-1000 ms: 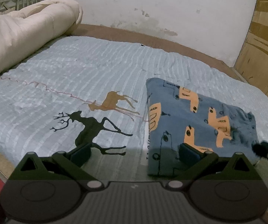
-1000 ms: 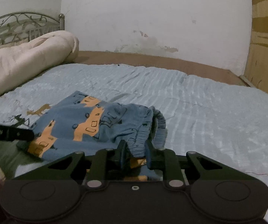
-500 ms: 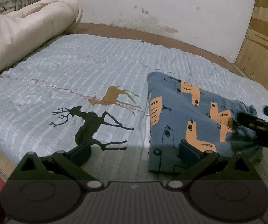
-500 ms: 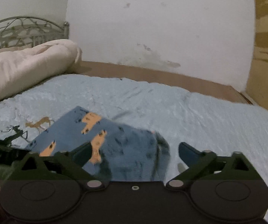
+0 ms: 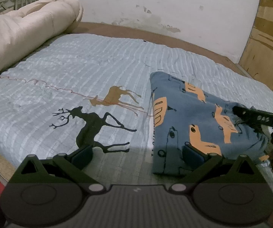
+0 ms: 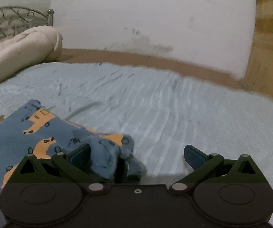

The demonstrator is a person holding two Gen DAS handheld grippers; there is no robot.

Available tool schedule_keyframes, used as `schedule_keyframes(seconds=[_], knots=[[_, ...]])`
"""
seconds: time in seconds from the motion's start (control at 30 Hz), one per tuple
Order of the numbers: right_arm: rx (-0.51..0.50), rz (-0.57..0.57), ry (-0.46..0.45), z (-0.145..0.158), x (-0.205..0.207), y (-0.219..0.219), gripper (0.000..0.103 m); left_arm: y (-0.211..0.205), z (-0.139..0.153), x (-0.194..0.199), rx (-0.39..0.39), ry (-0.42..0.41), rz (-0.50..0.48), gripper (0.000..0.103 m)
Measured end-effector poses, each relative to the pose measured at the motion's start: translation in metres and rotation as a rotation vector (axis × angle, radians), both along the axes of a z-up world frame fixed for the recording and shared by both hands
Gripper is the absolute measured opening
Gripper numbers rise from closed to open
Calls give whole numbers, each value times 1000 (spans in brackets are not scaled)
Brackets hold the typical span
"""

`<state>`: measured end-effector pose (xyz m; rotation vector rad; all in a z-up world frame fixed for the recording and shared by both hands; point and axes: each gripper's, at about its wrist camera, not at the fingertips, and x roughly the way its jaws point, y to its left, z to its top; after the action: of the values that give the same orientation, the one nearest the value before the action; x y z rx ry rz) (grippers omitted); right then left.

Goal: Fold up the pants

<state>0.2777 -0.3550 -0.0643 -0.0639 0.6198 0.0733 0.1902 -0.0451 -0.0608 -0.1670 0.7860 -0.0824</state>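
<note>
The pants [image 5: 185, 117] are blue with orange vehicle prints and lie folded on the light blue bedspread [image 5: 98, 72]. My left gripper [image 5: 136, 153] is open and empty, its right finger over the pants' near corner. In the right wrist view the pants [image 6: 22, 136] lie at the lower left with a bunched waistband end [image 6: 108, 155] between the fingers. My right gripper [image 6: 136, 154] is open, holding nothing. Its dark body [image 5: 259, 116] shows over the pants' right end in the left wrist view.
A rolled cream duvet [image 5: 22, 32] lies at the far left by a metal headboard [image 6: 9, 22]. A white wall [image 5: 155, 3] stands behind the bed and a wooden panel [image 5: 269, 38] at the right. Deer prints [image 5: 92, 121] mark the bedspread.
My right gripper let go of the waistband, opened, and drew back and up. The pants settled on the bed. My left gripper stayed open and almost still.
</note>
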Motion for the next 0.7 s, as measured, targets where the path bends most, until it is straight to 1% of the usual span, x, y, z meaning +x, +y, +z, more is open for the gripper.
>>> schedule_keyframes(seconds=[0.03,0.07,0.13,0.2,0.3,0.37,0.43,0.5,0.53,0.57,0.63,0.7], knots=[[36,-1,6,0,1,-5,102,-1,0,0,0,1,1,102],[53,1,-10,3,-2,-7,102,-1,0,0,0,2,2,102],[57,-6,-63,11,-13,-7,102,-2,0,0,5,1,2,102],[63,-23,-87,13,-26,-7,102,-1,0,1,4,0,0,102],[38,-71,-37,2,-37,-6,102,-1,0,0,4,1,-2,102],[70,-81,-36,-3,-48,-11,102,-1,0,0,6,0,-2,102],[95,-99,-83,3,-61,-14,102,-1,0,0,6,0,0,102],[128,-80,-130,8,-75,-13,102,-2,0,0,8,-1,2,102],[137,-60,-129,7,-79,-13,102,-2,0,-1,9,-1,1,102],[134,-41,-109,2,-82,-11,102,-2,0,-1,10,-2,0,102],[109,-41,-59,-9,-83,-8,102,-3,0,-2,13,-2,-2,102],[117,-40,-69,-14,-87,-9,102,-2,0,-2,14,-2,-2,102]])
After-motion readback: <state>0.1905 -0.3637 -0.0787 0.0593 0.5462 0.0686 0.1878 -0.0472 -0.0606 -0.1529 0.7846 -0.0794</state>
